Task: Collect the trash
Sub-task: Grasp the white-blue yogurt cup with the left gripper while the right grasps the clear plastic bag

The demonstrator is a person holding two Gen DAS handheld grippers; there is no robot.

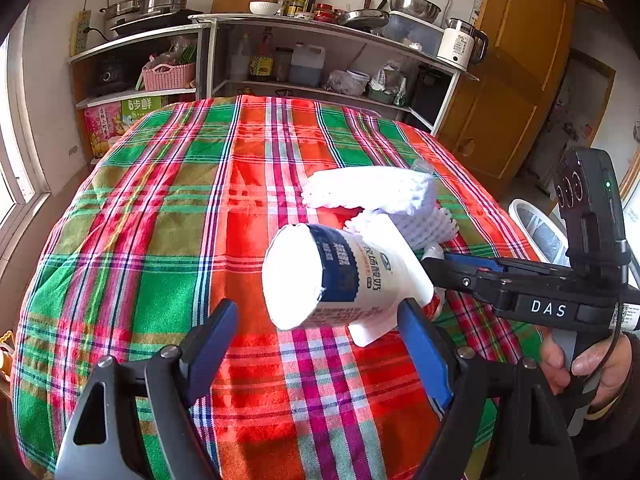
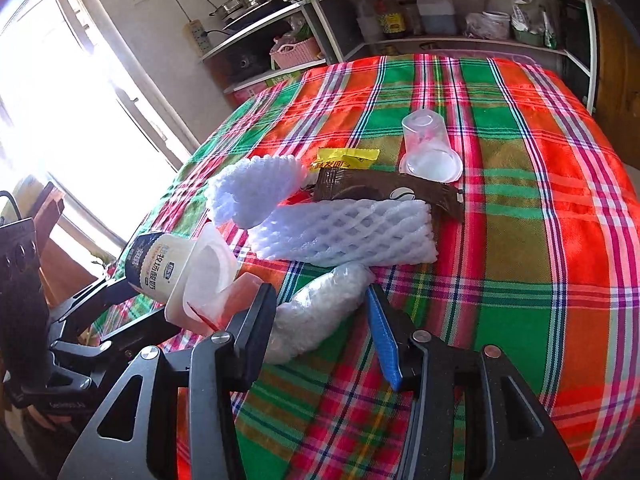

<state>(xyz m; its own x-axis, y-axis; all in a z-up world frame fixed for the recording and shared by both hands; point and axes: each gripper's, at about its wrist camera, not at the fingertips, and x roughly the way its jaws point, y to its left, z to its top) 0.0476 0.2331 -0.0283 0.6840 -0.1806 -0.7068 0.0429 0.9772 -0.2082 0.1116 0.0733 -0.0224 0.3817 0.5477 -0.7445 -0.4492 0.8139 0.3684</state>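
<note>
Tablecloth (image 2: 520, 280), plaid in red, green and pink, covers the table and carries all the trash, which is grouped at centre frame in the right wrist view.

Item count, largest first:
- Foam fruit nets, white mesh: two. One flat net (image 2: 344, 232) lies at centre. One bulged net (image 2: 252, 192) lies to its upper left, touching it.
- Brown wrapper (image 2: 384, 192): one, flat, partly under the flat net's upper edge.
- Yogurt cup (image 1: 340, 276): one, white with a dark blue band and printed text. It is tipped on its side, with its base toward the left wrist camera.
- Clear crumpled bag (image 2: 320, 308): one, just below the flat net.
- Clear plastic cup (image 2: 428, 148): one, standing upside down at upper centre.
- Yellow wrapper (image 2: 346, 159): one, just left of the clear cup.

Left gripper (image 1: 320, 320): jaws wide, with the yogurt cup between the fingers. A gap shows at the left finger.

Right gripper (image 2: 318, 296): jaws at medium width around the crumpled bag. Whether they are clamping it cannot be determined.

White bin (image 1: 532, 224): one, beyond the table's right edge in the left wrist view.
</note>
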